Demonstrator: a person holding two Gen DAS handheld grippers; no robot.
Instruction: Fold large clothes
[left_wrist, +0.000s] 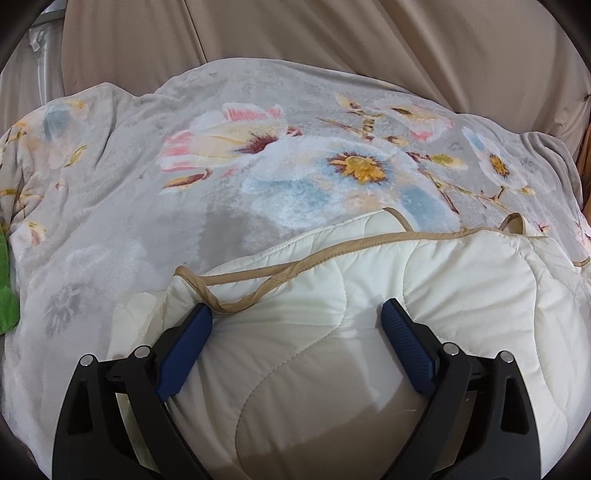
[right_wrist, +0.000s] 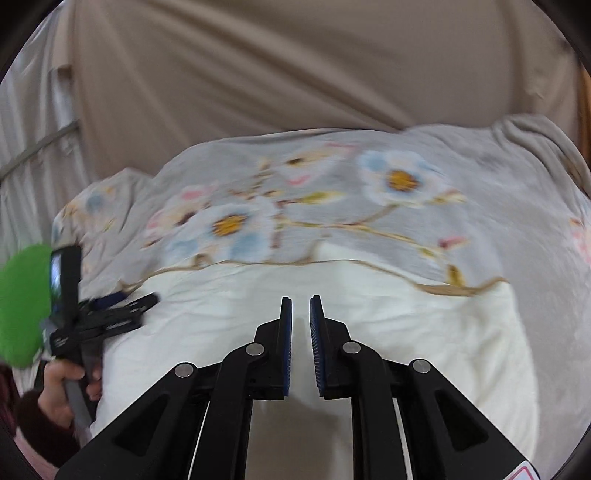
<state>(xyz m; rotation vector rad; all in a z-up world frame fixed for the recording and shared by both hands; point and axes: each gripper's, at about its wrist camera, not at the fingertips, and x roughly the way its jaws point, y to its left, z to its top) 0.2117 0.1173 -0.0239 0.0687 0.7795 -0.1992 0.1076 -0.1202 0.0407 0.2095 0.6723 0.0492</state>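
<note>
A cream quilted blanket (left_wrist: 332, 343) with tan piping (left_wrist: 317, 254) lies folded on a grey floral bed cover (left_wrist: 258, 158). My left gripper (left_wrist: 297, 314) is open, its blue pads (left_wrist: 184, 350) spread low over the blanket's left corner, holding nothing. In the right wrist view the same cream blanket (right_wrist: 406, 332) lies below my right gripper (right_wrist: 301, 306), whose jaws stand nearly together with a narrow gap and nothing between them. The left gripper (right_wrist: 122, 302) also shows at the left of that view, held by a hand (right_wrist: 59, 387).
Beige draped curtains (left_wrist: 332, 37) hang behind the bed. A green object (right_wrist: 22, 306) sits at the left edge, also seen in the left wrist view (left_wrist: 5, 288). The floral cover (right_wrist: 332, 192) bunches at the far right.
</note>
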